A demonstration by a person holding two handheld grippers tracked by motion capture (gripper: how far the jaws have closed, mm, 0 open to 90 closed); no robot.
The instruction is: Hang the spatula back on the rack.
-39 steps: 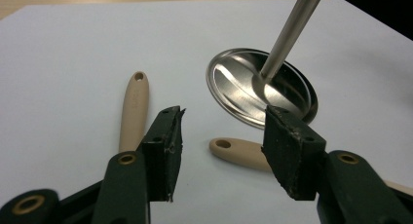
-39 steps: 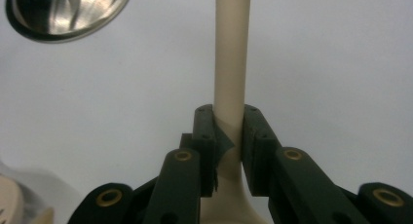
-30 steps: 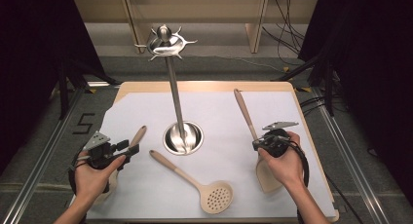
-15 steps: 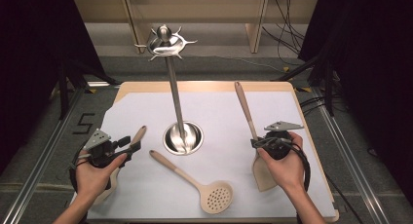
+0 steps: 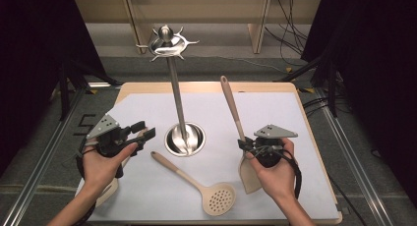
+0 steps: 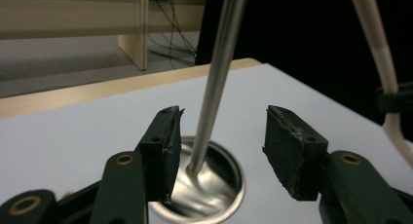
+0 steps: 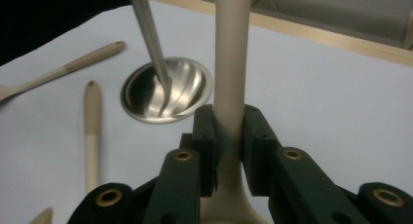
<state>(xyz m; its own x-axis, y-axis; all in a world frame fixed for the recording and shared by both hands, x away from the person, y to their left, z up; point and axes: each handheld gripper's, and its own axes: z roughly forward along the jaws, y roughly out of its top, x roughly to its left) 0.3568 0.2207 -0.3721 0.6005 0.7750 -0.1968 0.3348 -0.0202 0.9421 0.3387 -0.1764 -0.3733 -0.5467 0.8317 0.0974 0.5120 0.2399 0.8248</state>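
Lifting clear of its wooden utensil since earlier, the left gripper (image 5: 142, 131) gapes empty; the right gripper (image 5: 244, 148), raised, clamps the beige wooden spatula (image 5: 236, 123) with its handle pointing far.

High view overlooks the table; both close gripper views share the steel stand (image 6: 214, 87).

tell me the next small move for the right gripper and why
Probably lift the spatula toward the hooks on top of the metal stand. The right gripper has its fingers shut on the handle, whose free end points up beside the stand, while the blade sits low by the table.
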